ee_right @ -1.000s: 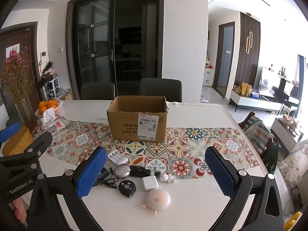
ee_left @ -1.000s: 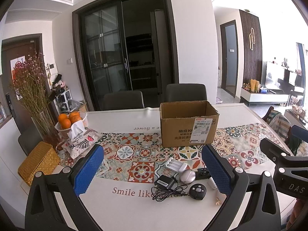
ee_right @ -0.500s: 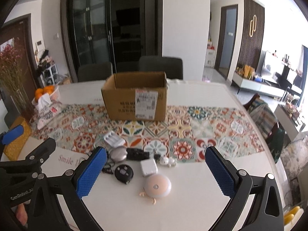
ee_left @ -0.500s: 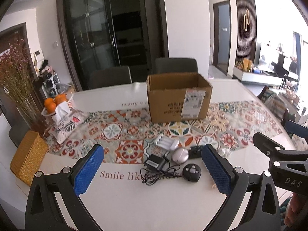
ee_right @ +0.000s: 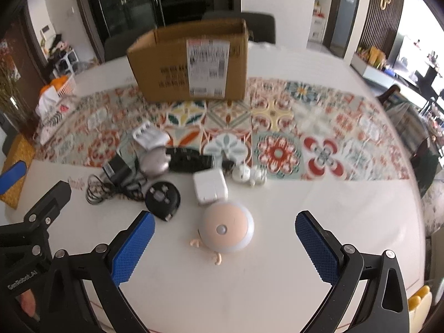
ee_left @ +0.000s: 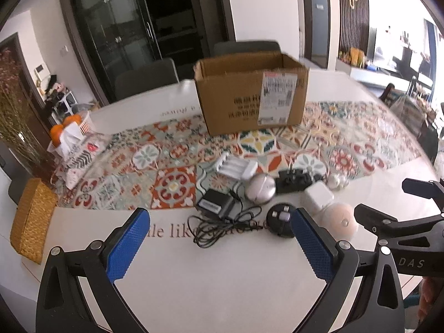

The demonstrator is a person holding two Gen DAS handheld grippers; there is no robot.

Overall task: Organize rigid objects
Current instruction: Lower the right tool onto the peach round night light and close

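1. left tongs [ee_left: 216,238] stand wide open with nothing between the blue textured pads [ee_left: 126,245], poised above the white surface [ee_left: 222,283], touching nothing.
2. right tongs [ee_right: 222,240] are spread just as wide and empty; the round peach-and-white dome light [ee_right: 227,229] lies on the surface between and just ahead of their pads, apart from both.
3. just beyond the dome light sits a white square charger block [ee_right: 210,186], with a small white figurine [ee_right: 249,174] to its right.
4. a black round cable reel [ee_left: 279,220] lies near the left tongs' right pad; a black power adapter with tangled cord [ee_left: 215,204] sits left of it.
5. further back, on the patterned tile-print runner [ee_left: 172,166], lie a silver round case [ee_left: 260,188], a black plug adapter [ee_left: 294,181] and a white battery charger [ee_left: 236,168].
6. an open brown cardboard box [ee_left: 249,94] stands upright behind the cluster.
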